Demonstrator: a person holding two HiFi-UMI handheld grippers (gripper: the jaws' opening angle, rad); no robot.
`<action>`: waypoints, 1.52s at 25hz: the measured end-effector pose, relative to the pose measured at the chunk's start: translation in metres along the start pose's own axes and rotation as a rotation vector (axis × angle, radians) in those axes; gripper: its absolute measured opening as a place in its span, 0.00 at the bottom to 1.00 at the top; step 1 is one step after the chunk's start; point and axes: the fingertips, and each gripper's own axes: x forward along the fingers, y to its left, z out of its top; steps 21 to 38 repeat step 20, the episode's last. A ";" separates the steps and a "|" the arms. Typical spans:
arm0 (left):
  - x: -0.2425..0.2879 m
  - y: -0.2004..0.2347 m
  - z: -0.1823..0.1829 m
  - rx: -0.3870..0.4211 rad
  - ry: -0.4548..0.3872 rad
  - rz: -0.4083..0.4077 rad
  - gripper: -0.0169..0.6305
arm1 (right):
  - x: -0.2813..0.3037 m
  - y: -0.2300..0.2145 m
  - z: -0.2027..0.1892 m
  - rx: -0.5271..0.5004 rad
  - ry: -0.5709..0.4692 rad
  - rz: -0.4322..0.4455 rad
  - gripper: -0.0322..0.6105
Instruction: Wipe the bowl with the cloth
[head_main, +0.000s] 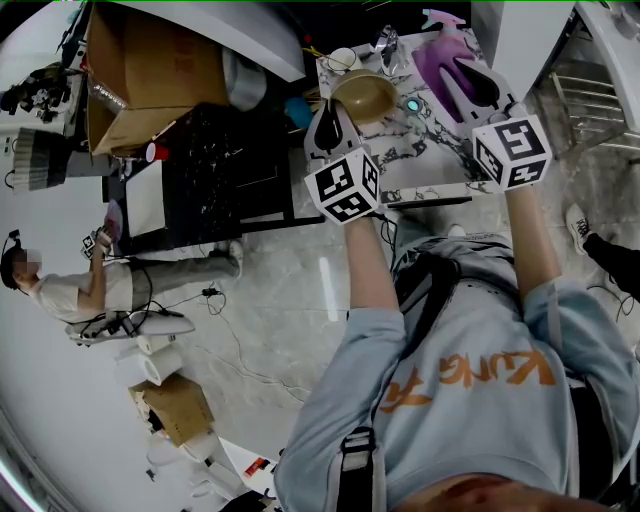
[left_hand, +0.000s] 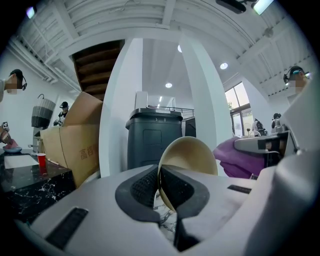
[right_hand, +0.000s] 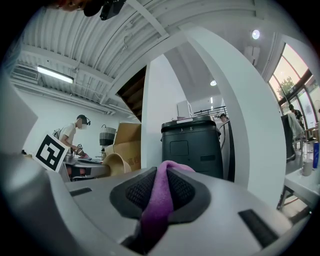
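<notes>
Left tool (left_hand: 159, 184) clamped on the bowl (head_main: 365, 95) rim; right tool (right_hand: 161, 176) pinches the cloth (head_main: 440, 62), near the bowl's two o'clock.

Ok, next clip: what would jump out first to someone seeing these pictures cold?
The left claw pinches the rim of a tan bowl, holding it tipped on edge over the marble table. To its right, the right claw is clamped on a purple cloth, which hangs clear of the bowl in the head view.
</notes>
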 end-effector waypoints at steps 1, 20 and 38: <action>0.000 0.000 0.000 -0.001 0.001 -0.001 0.07 | 0.000 0.000 0.000 0.000 0.000 0.000 0.17; -0.002 -0.002 -0.007 0.001 0.017 -0.005 0.07 | -0.002 0.003 -0.004 0.008 0.002 0.011 0.17; -0.002 -0.002 -0.007 0.001 0.017 -0.005 0.07 | -0.002 0.003 -0.004 0.008 0.002 0.011 0.17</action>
